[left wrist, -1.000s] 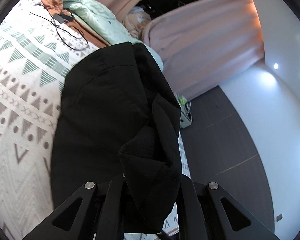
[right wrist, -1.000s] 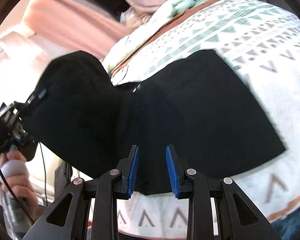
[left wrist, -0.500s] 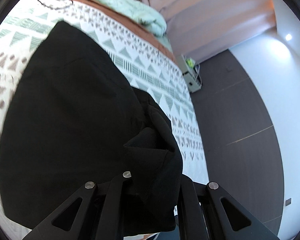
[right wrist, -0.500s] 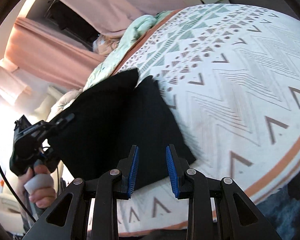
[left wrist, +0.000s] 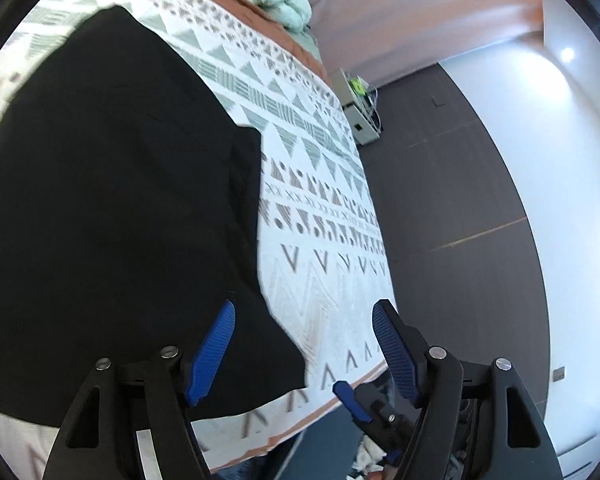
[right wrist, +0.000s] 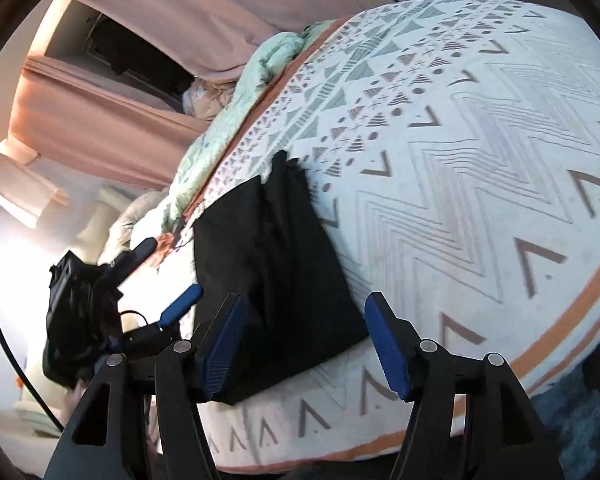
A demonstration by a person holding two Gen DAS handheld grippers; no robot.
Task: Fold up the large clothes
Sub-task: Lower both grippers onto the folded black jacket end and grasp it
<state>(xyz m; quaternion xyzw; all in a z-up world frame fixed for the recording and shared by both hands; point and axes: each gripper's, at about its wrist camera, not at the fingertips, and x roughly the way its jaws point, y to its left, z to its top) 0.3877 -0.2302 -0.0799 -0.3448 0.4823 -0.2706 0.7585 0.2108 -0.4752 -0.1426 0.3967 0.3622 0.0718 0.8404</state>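
Observation:
A black garment lies folded flat on the patterned white bedspread; it also shows in the right wrist view. My left gripper is open and empty, just above the garment's near right corner. My right gripper is open and empty, over the garment's near edge. The left gripper shows at the left of the right wrist view, beside the garment. The right gripper's blue finger shows low in the left wrist view.
A mint green duvet and pink curtains lie beyond the bed's far side. A small white cabinet stands on the dark floor to the right. The bedspread's orange-bordered edge runs near me.
My left gripper let go of the black garment and opened; the fold now lies flat. My right gripper opened wider. Both views pulled back toward the bed's near edge.

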